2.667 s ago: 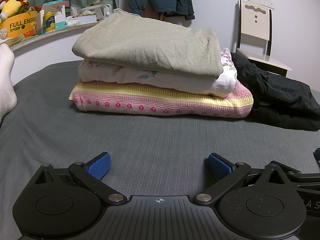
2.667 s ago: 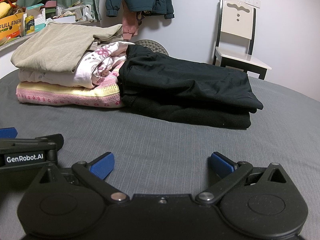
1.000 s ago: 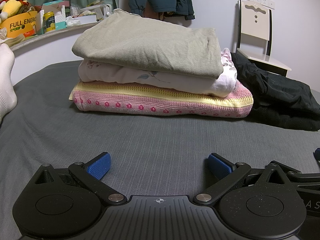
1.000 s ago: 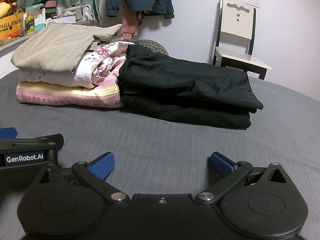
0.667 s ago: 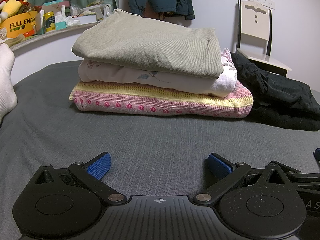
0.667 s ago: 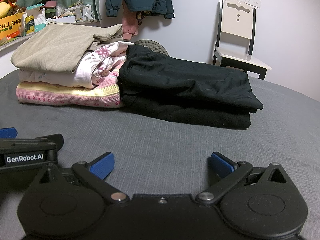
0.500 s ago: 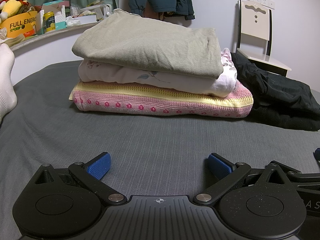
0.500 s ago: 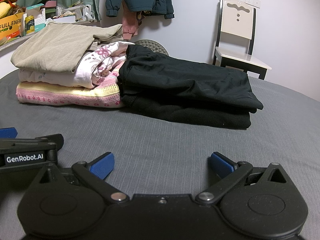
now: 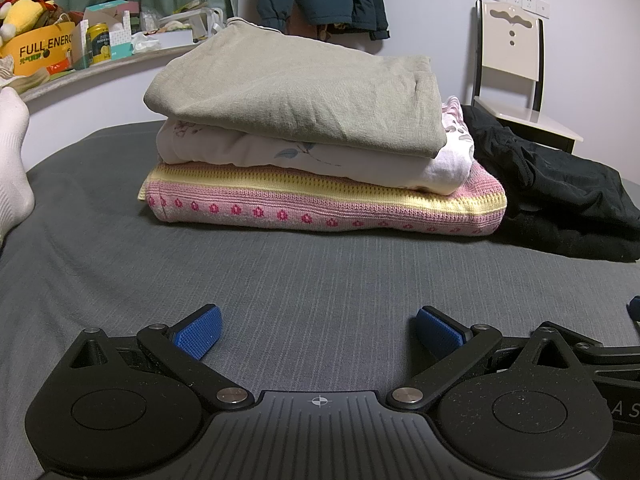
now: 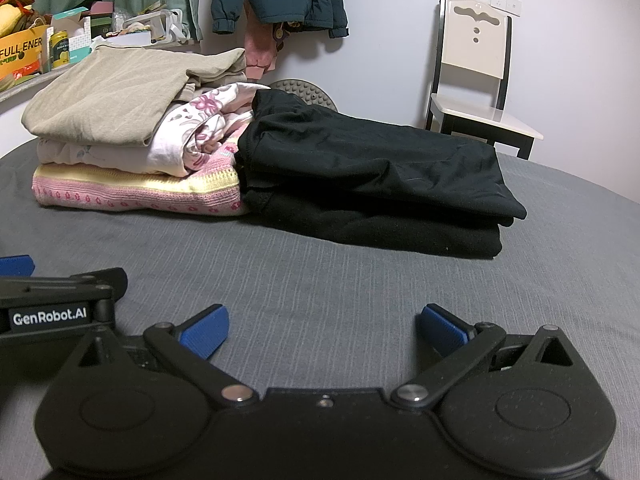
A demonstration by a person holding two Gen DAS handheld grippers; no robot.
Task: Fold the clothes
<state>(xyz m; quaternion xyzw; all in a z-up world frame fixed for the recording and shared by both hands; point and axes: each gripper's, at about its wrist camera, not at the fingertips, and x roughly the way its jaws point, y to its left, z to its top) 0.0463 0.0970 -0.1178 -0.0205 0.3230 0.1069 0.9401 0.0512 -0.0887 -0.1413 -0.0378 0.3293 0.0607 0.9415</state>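
Both claws (image 9: 318, 330) (image 10: 323, 332) gape empty; only the left view shows a socked foot (image 9: 12, 160).

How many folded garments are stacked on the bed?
5. Left pile: olive top uppermost, floral white under it, pink knit at the bottom. Right pile: black piece over thicker black one. More may hide between layers.

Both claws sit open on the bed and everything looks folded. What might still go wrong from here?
The beige top overhangs the floral garment and pink knit, so a nudge may slide it. The black pile presses against that stack; lifting one could drag the other. The left claw and right claw lie close together.
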